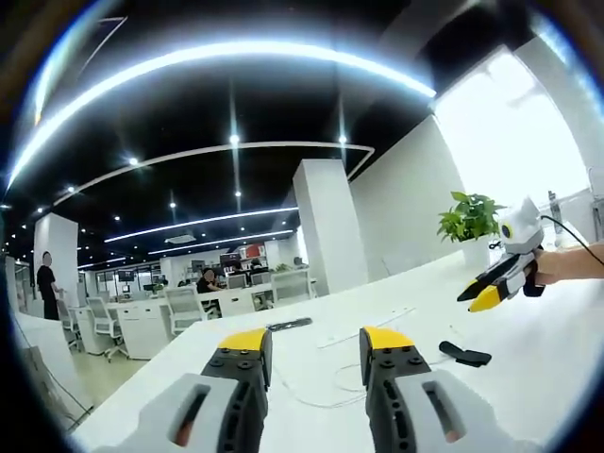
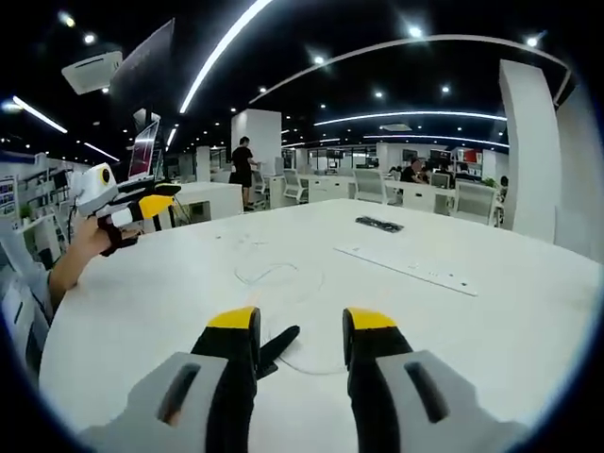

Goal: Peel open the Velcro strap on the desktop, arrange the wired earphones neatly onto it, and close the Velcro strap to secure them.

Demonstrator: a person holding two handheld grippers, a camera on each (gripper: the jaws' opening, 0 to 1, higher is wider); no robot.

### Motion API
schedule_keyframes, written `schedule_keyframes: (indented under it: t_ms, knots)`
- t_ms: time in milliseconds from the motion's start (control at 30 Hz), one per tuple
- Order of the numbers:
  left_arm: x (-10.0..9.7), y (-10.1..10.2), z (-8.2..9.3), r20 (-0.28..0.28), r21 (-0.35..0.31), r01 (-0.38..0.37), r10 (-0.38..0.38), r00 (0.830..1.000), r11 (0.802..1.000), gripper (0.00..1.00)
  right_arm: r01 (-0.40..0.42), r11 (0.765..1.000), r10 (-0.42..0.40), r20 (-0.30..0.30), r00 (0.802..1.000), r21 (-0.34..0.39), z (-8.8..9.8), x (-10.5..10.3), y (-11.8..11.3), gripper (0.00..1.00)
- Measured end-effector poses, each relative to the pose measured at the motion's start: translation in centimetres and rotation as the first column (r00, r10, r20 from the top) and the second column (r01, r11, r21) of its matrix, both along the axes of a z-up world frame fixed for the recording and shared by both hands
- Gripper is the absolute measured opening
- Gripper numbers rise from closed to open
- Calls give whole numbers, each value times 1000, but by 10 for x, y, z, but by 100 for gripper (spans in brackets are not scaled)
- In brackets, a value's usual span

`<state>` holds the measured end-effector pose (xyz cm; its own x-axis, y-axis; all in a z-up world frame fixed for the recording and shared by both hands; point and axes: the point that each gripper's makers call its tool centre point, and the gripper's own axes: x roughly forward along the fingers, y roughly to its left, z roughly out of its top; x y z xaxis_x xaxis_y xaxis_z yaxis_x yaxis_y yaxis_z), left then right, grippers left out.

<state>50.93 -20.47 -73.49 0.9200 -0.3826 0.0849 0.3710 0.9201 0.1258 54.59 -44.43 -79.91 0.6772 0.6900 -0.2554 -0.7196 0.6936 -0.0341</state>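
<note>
A black Velcro strap (image 2: pixel 279 346) lies flat on the white desk (image 2: pixel 472 321), seen low between my right gripper's (image 2: pixel 302 330) jaws, close to the left jaw. Those jaws stand open and hold nothing. In the left gripper view the strap (image 1: pixel 465 356) lies at the right, with the right gripper (image 1: pixel 489 291) hovering above it, apart from it. The thin white earphone wire (image 2: pixel 279 276) lies in loose loops beyond the strap. My left gripper (image 1: pixel 314 344) is open and empty above the wire (image 1: pixel 326 389). A hand holds the left gripper (image 2: pixel 142 203) at the desk's far left.
A long white strip (image 2: pixel 408 267) and a small black object (image 2: pixel 379 224) lie farther out on the desk. A potted plant (image 1: pixel 469 217) stands at the desk's far end by the window. Office desks, chairs and people fill the room behind.
</note>
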Motion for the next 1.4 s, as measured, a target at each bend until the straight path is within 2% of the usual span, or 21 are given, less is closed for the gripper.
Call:
schedule_keyframes:
  t_ms: [567, 933, 1400]
  knots:
    - [-1, -2, -1, -3, 3, 8, -8, 1000, 1000, 41, -43, 999, 41, -78, 996, -18, -34, 6, 15, 35]
    - [-1, -3, -1, 0, 13, 10, -10, 1000, 1000, 41, -54, 999, 52, -117, 992, -9, -49, 9, 25, 32]
    - [-2, -4, -3, -9, 17, 15, -15, 1000, 1000, 41, -66, 998, 68, -149, 986, 16, -54, 12, 30, 27]
